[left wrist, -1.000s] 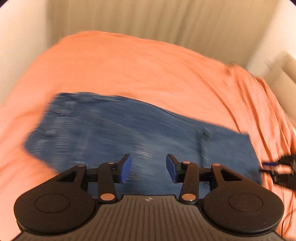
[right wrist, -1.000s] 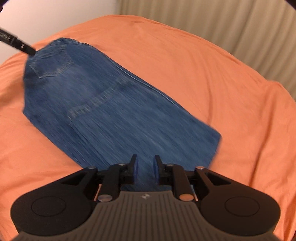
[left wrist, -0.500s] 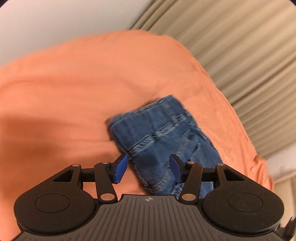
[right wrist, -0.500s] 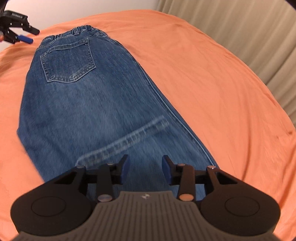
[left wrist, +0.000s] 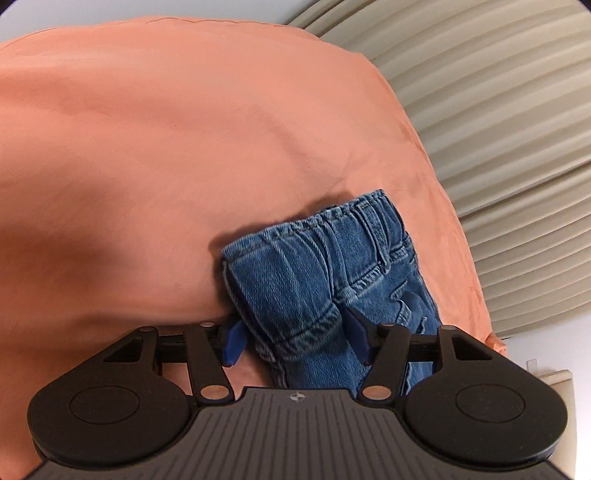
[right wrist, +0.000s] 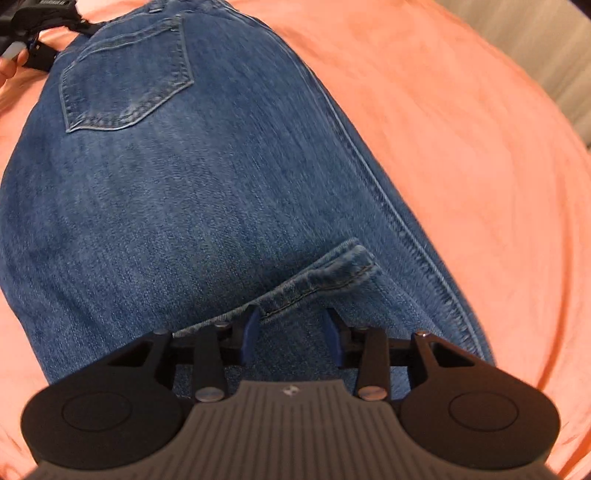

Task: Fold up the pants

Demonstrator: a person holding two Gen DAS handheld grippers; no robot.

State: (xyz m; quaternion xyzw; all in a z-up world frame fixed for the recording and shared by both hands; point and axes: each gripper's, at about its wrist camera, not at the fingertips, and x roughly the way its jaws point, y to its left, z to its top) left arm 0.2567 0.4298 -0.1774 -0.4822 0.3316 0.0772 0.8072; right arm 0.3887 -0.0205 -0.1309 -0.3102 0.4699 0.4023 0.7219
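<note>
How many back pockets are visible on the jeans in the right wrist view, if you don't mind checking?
1. A single stitched back pocket shows at the upper left of the jeans, near the waistband. A second pocket may be hidden, as the jeans lie folded lengthwise.

Looking like a bedroom in a home. Lying across nearly the whole view, a soft orange sheet [left wrist: 192, 147], rumpling and dipping like bedding over a mattress. Hanging at the far right, pleated beige curtains [left wrist: 498, 110], showing again at the far right of the right wrist view. Showing at the far left, a strip of plain pale wall [left wrist: 129, 9]. Spreading over the sheet, jeans [right wrist: 184, 177].
</note>
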